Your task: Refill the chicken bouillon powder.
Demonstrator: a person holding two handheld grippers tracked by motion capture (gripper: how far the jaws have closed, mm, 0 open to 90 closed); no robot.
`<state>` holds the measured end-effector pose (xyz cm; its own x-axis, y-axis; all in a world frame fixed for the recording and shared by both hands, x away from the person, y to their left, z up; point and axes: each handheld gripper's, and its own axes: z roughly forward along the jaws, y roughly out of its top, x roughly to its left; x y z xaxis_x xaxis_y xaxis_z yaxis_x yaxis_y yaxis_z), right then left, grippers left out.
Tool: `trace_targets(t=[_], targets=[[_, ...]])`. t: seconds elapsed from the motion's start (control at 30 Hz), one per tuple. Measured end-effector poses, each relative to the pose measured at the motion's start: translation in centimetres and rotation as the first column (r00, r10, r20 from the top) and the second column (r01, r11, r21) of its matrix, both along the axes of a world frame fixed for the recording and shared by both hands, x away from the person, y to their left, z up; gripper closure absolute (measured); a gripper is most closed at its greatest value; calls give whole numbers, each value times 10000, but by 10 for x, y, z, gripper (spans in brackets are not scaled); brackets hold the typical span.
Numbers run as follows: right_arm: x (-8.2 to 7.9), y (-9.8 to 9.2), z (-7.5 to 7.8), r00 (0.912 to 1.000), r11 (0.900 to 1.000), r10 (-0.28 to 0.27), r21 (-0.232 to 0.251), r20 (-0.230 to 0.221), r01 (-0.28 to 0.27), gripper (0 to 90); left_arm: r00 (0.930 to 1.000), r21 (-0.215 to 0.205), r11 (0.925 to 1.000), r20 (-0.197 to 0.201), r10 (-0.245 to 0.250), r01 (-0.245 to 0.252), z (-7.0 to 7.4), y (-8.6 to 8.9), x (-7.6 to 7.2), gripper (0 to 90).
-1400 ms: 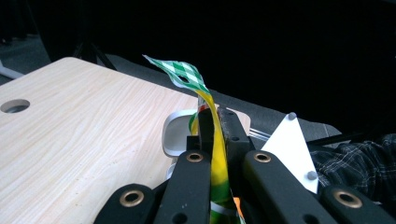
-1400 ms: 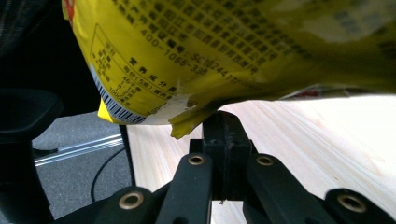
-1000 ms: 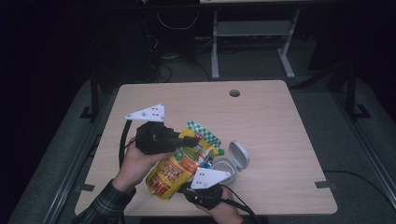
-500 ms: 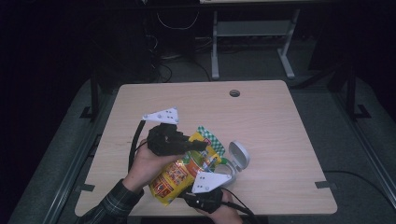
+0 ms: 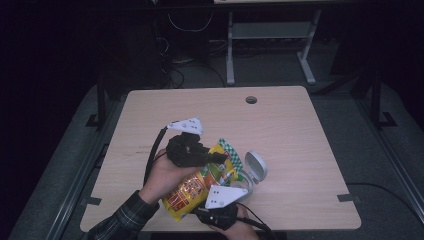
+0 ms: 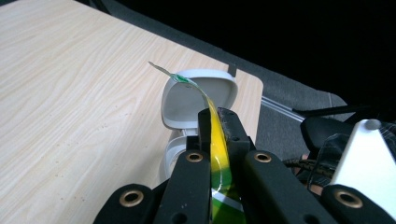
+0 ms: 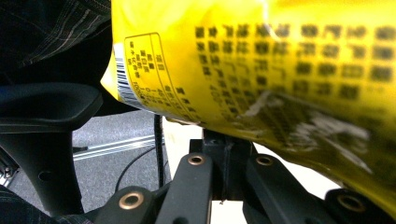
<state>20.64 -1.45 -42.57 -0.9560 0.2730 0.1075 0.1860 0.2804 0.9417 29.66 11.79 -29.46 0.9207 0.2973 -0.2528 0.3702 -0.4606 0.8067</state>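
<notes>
The bag (image 5: 200, 187) is lying between the two grippers at the near edge of the table (image 5: 300, 140), just left of the white case (image 5: 256, 167). The left gripper (image 6: 214, 121) is pinching the bag's thin top edge – the left gripper view is showing this. The right gripper (image 7: 223, 140) is closed, with the bag's printed back just above its jaws; whether it is holding the bag, I cannot tell.

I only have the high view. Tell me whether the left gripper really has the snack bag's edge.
Observer: Yes. The left gripper is shut on the snack bag, pinching its thin top edge flat.
Operator: Report the right gripper.
Observer: The right gripper is shut on the bag's lower edge; a barcode and black print face its camera.
Operator: Describe the white container.
Observer: The white container stands just beyond the left jaws, lid raised; the bag's corner curls in front of it.
</notes>
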Motion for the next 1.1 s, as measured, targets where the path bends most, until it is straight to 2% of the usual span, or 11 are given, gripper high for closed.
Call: trace_targets(t=[0.1, 0.53, 0.67, 0.87, 1.1], targets=[[0, 0, -1, 10000, 10000, 17, -20, 25, -17, 900, 10000, 224, 9997, -2, -56, 56, -3, -3, 2, 900], [0, 0, -2, 10000, 10000, -6, 53, 8, 6, 900, 9998, 540, 9985, -205, -5, 16, -6, -9, 8, 900], [0, 0, -2, 10000, 10000, 15, 77, 16, -15, 900, 9995, 732, 9973, -301, 16, 6, -7, -10, 9, 900], [0, 1, 0, 10000, 9999, 75, 141, 32, -75, 900, 9989, 790, 9969, -462, 24, 12, -6, -11, 11, 900], [1, 3, 1, 9999, 9997, 91, 246, 81, -93, 900, 9975, 1141, 9935, -710, 66, 16, -6, -14, 16, 900]])
